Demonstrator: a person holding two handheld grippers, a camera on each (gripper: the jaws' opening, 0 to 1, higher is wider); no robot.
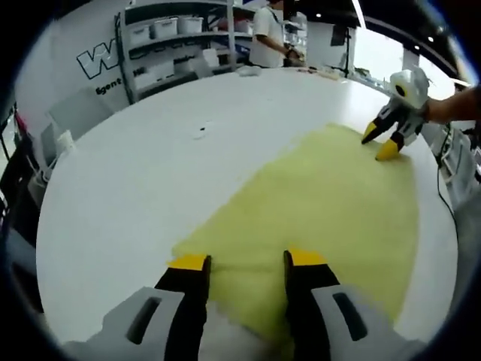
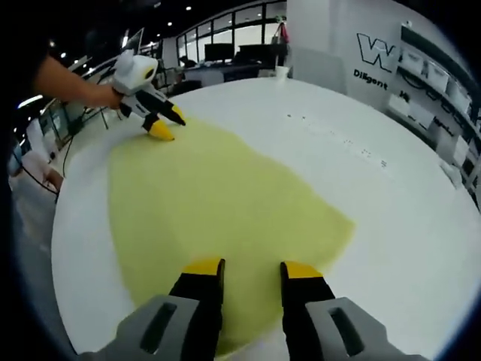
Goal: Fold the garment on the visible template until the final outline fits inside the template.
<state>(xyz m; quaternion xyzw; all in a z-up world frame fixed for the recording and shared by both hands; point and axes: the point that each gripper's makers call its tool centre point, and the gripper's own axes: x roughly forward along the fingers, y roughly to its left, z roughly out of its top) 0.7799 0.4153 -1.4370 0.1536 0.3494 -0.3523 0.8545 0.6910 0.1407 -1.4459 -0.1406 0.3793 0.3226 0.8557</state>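
A pale yellow garment [image 1: 331,195] lies spread flat on the round white table [image 1: 135,188]. My left gripper [image 1: 246,259] is open at the garment's near edge, with cloth lying under and between its jaws. In the left gripper view my right gripper [image 1: 379,143], held by a hand, touches the garment's far corner with its yellow tips apart. In the right gripper view the garment [image 2: 210,203] runs from my open right gripper [image 2: 252,268] to the left gripper [image 2: 167,124] at the opposite end, also with its tips apart.
Small dark marks [image 1: 199,131] dot the bare tabletop [image 2: 391,203] beside the garment. A person [image 1: 267,34] stands past the table by shelves of bins [image 1: 173,37]. Cables and equipment [image 1: 451,158] crowd the table's edge near the far corner.
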